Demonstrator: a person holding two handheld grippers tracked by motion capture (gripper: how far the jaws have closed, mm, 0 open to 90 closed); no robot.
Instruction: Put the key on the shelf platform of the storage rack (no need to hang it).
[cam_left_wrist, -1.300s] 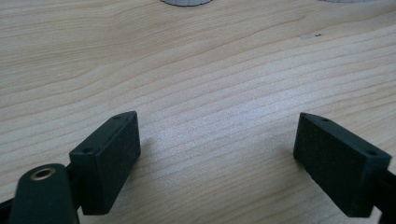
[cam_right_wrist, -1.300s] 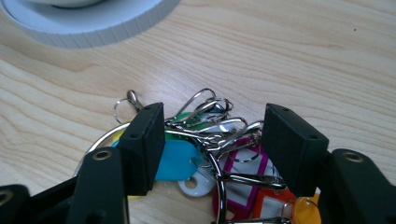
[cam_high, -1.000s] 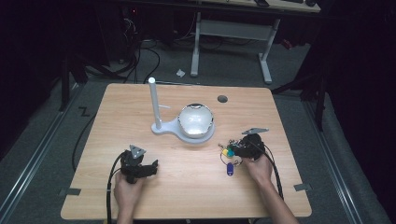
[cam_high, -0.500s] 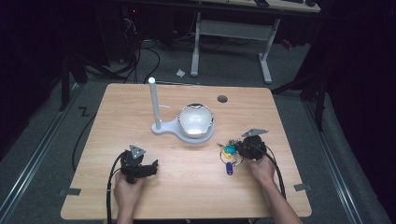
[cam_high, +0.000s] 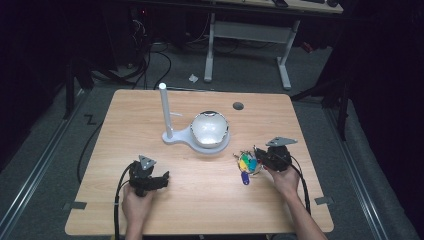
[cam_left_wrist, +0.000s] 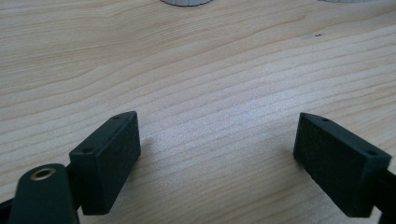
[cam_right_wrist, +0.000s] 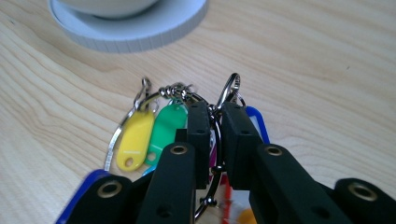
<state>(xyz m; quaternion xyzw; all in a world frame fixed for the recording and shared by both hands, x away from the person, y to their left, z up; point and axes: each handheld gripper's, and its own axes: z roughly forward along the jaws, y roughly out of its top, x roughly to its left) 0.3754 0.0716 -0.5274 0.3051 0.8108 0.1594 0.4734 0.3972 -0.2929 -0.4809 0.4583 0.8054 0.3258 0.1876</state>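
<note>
A metal key ring (cam_high: 247, 164) with yellow, green and blue tags lies on the wooden table (cam_high: 200, 210) at the right. In the right gripper view the ring (cam_right_wrist: 140, 100) passes between the two black jaws, and the yellow tag (cam_right_wrist: 134, 140) and green tag (cam_right_wrist: 164, 126) fan out to the left. My right gripper (cam_high: 256, 159) (cam_right_wrist: 215, 109) has just been closing and is now shut on the ring's wire. My left gripper (cam_high: 162, 179) (cam_left_wrist: 217, 119) rests low over bare wood at the front left, jaws wide open with nothing between them.
A white stand (cam_high: 210, 129) with a round dish and an upright white post (cam_high: 163, 110) sits mid-table, just beyond the keys; its base (cam_right_wrist: 135, 28) shows close ahead in the right gripper view. A dark round hole (cam_high: 238, 106) is near the far edge.
The right gripper's jaws came together on the key ring and it shifted slightly toward the tags. The left gripper has stayed put.
</note>
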